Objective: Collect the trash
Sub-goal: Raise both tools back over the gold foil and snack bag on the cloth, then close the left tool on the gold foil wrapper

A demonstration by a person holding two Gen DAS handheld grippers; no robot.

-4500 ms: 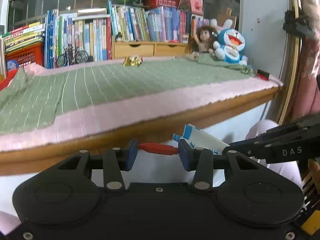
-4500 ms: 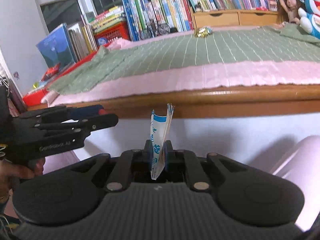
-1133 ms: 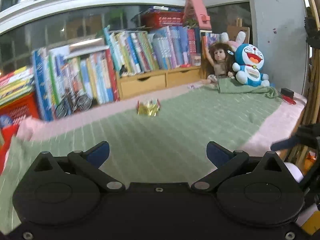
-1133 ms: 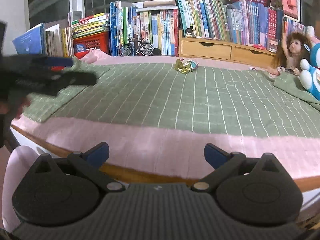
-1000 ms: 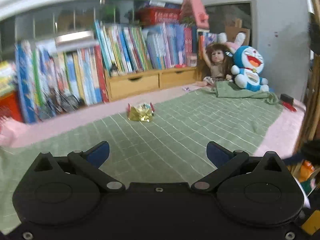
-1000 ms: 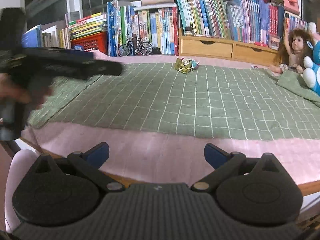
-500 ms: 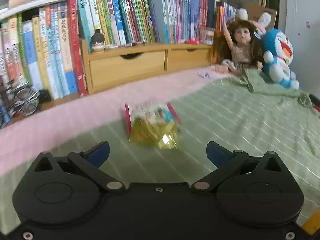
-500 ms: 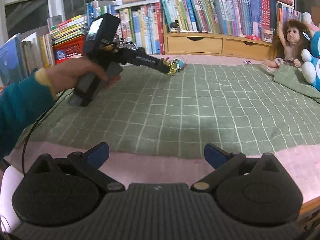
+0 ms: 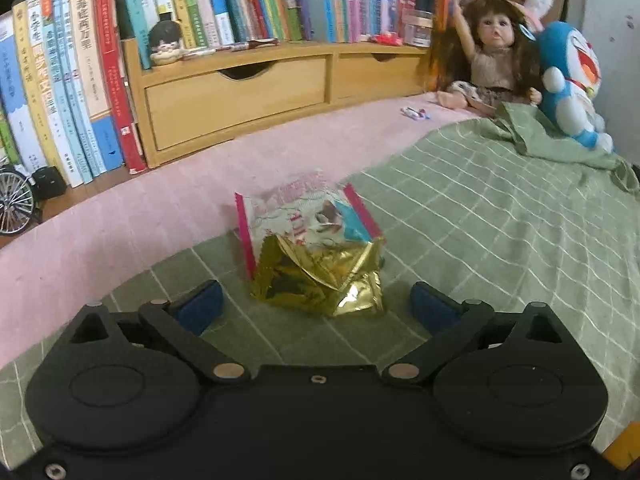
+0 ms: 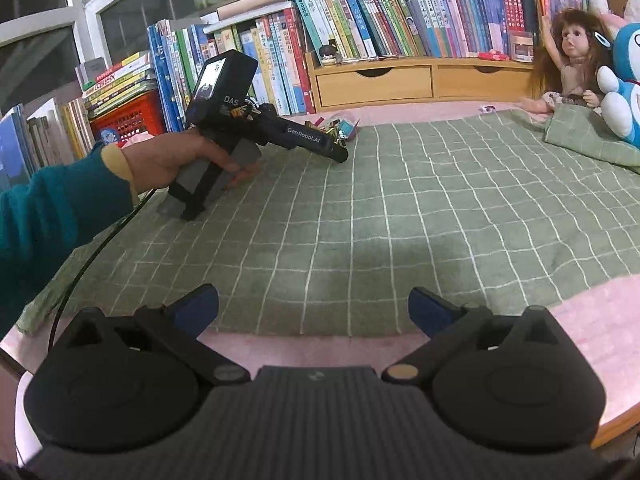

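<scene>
Right now the left gripper has its jaws spread wide with the crumpled gold foil snack wrapper lying just ahead, between the fingertips, on the green checked blanket; to grab it well, I judge it should ease forward until the pads flank the crinkled gold bulge, then close gently. One such wrapper shows, plus one small candy wrapper far ahead to the right, while the right gripper hangs empty, jaws apart, at the bed's near edge.
</scene>
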